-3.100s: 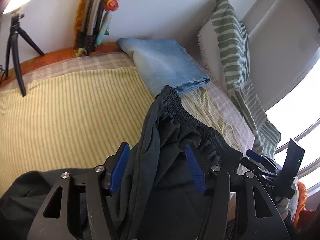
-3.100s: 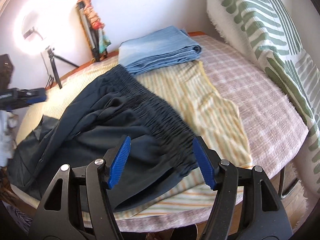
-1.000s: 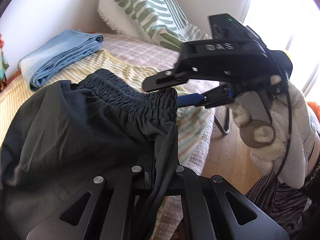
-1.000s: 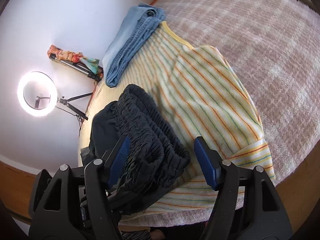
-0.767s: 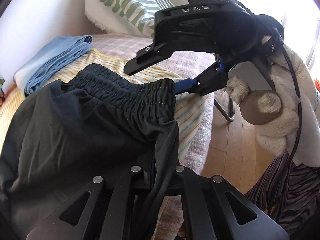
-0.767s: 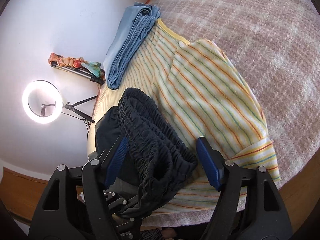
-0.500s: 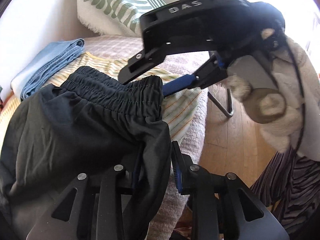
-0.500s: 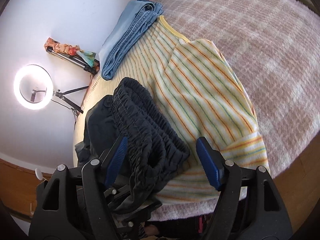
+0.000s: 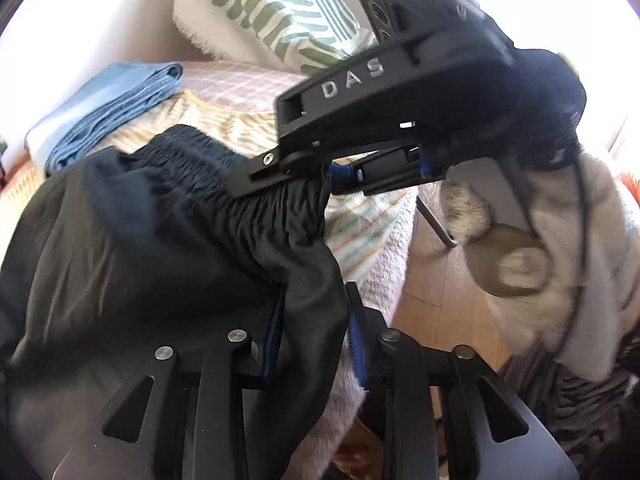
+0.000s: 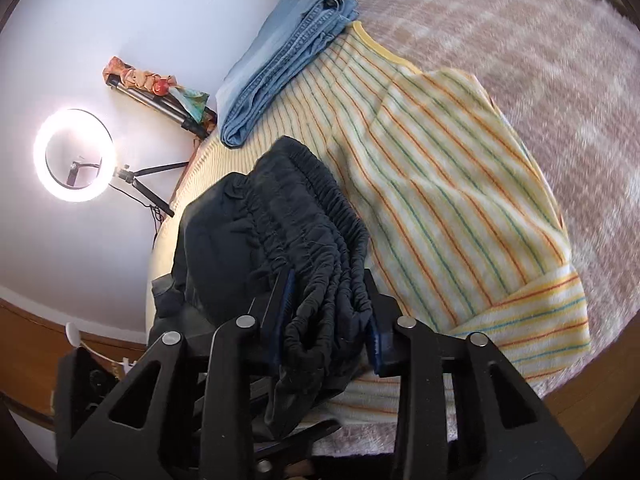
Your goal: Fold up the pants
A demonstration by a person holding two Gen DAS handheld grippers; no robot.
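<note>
Dark pants (image 9: 140, 240) lie bunched near the bed's edge, elastic waistband (image 10: 320, 216) gathered in folds. My left gripper (image 9: 314, 344) has its jaws opening: the blue pads stand slightly apart and a hanging fold of the pants' fabric runs loosely between them. My right gripper (image 10: 328, 320) is closing, its pads pressing on the bunched waistband from both sides. In the left wrist view the right gripper (image 9: 320, 176) reaches in from the right and clamps the waistband's end just above the left one. A person's hand in a pale fuzzy sleeve (image 9: 560, 260) holds it.
Folded blue jeans (image 10: 280, 56) lie at the bed's far side by the wall. A yellow striped cloth (image 10: 440, 184) is spread under the pants on a plaid bedspread (image 10: 540, 60). A green-patterned pillow (image 9: 260, 12) leans at the head. A ring light (image 10: 74, 156) on a tripod stands by the wall. Wooden floor (image 9: 432, 280) lies beyond the bed's edge.
The right gripper's jaws came together from wide apart onto the bunched waistband. The left gripper's jaws went from clamped tight on the fabric to slightly parted.
</note>
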